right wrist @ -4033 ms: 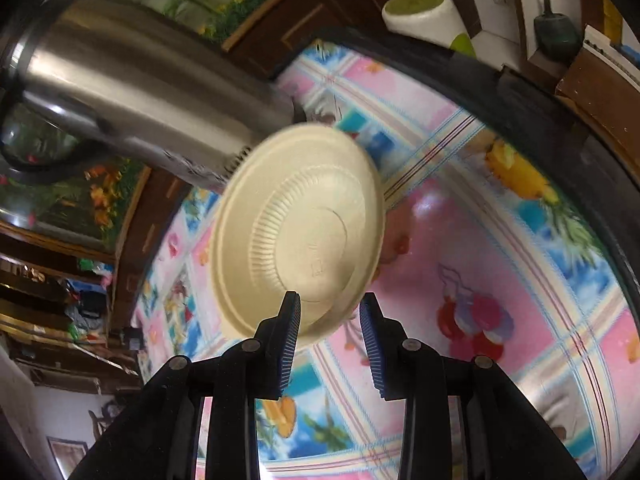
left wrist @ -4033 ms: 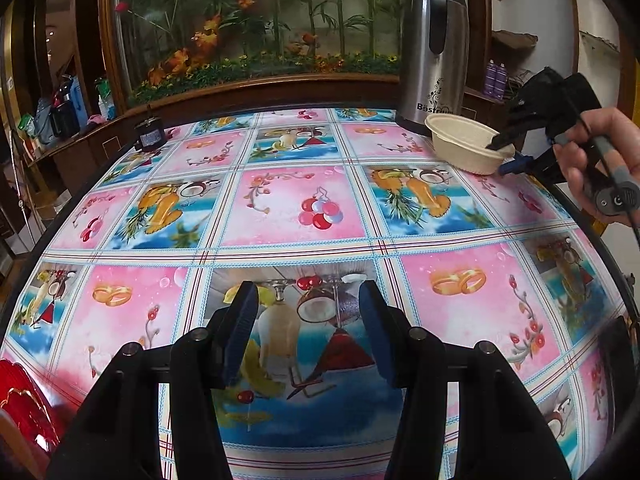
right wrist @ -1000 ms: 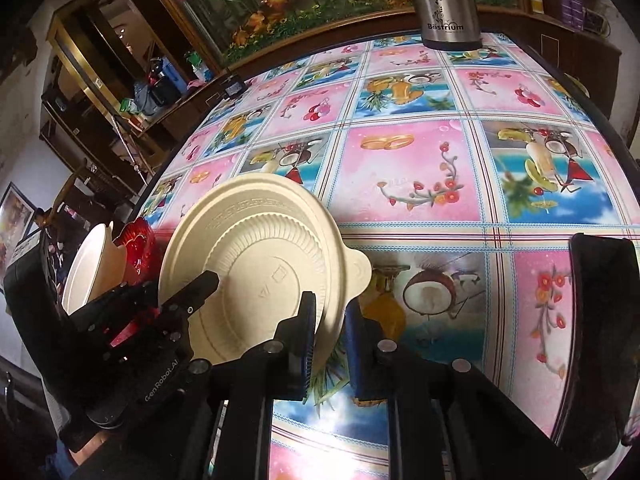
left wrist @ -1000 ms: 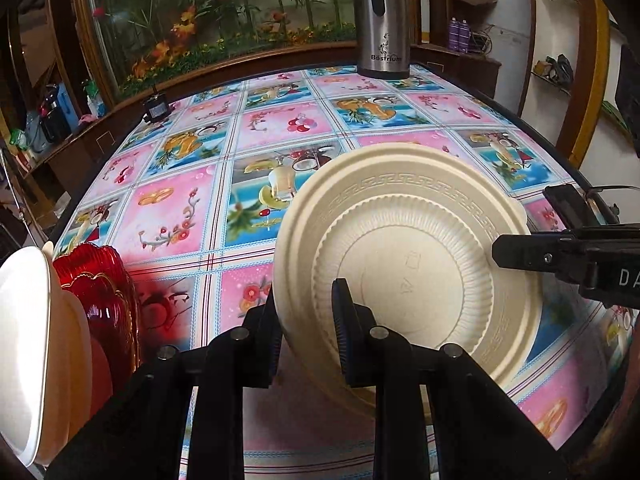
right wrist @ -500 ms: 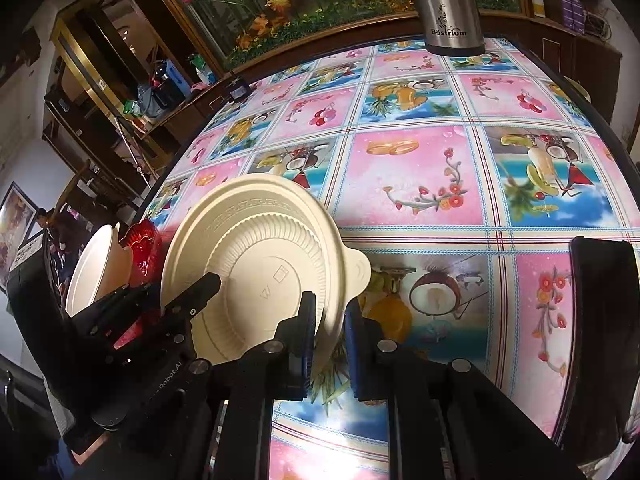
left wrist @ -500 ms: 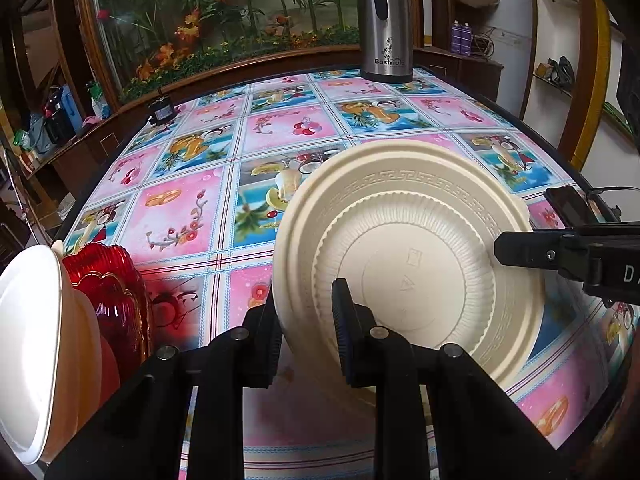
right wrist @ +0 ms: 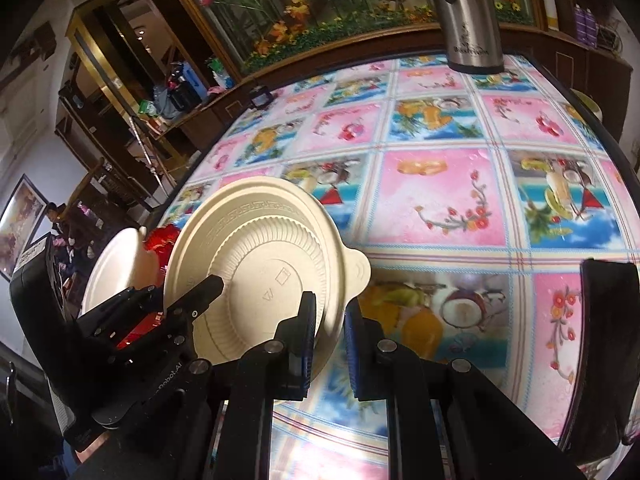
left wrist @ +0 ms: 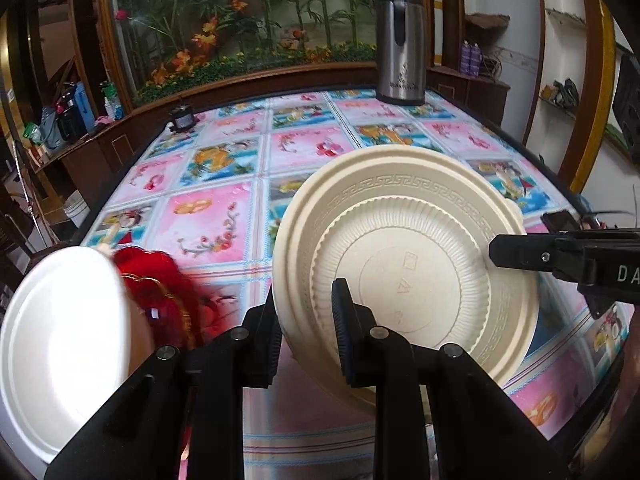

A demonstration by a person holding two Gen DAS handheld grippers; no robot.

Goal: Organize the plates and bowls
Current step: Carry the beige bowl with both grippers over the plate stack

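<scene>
The table (left wrist: 208, 224), covered with a pink-and-blue pictorial tablecloth (right wrist: 440, 200), carries a steel flask (left wrist: 400, 48) upright at its far edge and a small black device (left wrist: 182, 118) at the far-left edge.

round cream ribbed disposable bowl (left wrist: 404, 264) | underside toward me, tilted on edge | my fingers grip both rims | above surface (left wrist: 212, 224)

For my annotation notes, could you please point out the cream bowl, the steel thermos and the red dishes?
cream bowl (left wrist: 404, 280), left wrist view, centre of its underside.
steel thermos (left wrist: 400, 60), left wrist view, middle of its body.
red dishes (left wrist: 160, 292), left wrist view, blurred upper rim.
</scene>
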